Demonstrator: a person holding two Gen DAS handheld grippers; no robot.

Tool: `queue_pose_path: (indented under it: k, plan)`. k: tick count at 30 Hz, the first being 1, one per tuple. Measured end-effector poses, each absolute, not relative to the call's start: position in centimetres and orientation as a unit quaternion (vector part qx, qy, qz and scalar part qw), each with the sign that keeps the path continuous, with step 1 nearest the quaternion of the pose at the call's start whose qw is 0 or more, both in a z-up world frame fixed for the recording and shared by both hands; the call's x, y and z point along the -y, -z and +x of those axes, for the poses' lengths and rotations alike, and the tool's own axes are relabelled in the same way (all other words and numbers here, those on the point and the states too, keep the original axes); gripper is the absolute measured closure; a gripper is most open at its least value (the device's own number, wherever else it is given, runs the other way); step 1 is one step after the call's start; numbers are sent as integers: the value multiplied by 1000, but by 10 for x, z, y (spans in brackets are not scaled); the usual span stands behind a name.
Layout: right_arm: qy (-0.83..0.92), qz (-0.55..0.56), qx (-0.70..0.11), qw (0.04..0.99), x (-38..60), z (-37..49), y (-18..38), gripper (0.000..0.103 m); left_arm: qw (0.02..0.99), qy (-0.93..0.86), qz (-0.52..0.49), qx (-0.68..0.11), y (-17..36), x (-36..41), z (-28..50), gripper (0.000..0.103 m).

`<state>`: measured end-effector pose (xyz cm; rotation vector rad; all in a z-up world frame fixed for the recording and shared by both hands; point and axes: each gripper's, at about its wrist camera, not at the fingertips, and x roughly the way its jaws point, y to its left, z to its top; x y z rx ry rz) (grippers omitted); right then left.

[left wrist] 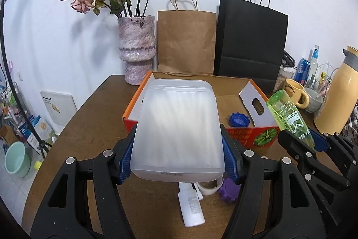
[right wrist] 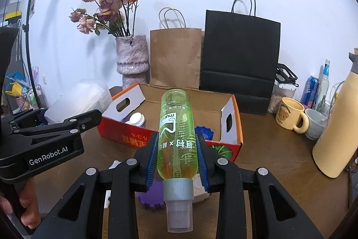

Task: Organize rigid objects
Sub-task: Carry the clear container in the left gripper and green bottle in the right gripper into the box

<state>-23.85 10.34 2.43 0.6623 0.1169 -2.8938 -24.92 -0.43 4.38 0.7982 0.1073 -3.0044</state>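
My left gripper (left wrist: 176,149) is shut on a translucent white plastic container (left wrist: 179,127), held above the table in front of an open orange cardboard box (left wrist: 243,136). My right gripper (right wrist: 177,149) is shut on a green transparent spray bottle (right wrist: 176,127), cap toward the camera, base pointing at the box (right wrist: 125,136). In the left wrist view the bottle (left wrist: 288,118) hangs over the box's right end. Inside the box lie a blue toothed cap (left wrist: 239,119) and a white round jar (right wrist: 136,120). Below the grippers on the table sit a small white bottle (left wrist: 191,205) and a purple toothed piece (left wrist: 229,190).
Behind the box stand a mottled vase of dried roses (left wrist: 137,48), a brown paper bag (left wrist: 185,41) and a black paper bag (left wrist: 250,41). At the right are a yellow mug (right wrist: 290,115), a grey bowl (right wrist: 315,123), a tall yellow flask (right wrist: 335,127) and a blue can (right wrist: 310,91).
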Motion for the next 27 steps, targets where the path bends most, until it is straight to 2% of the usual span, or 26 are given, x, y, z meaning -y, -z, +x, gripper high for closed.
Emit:
queue_pose_path:
  k: [27]
  plan:
    - [970, 226, -26, 84, -108, -319, -19, 68, 34, 964, 258, -48, -46, 5, -327, 42]
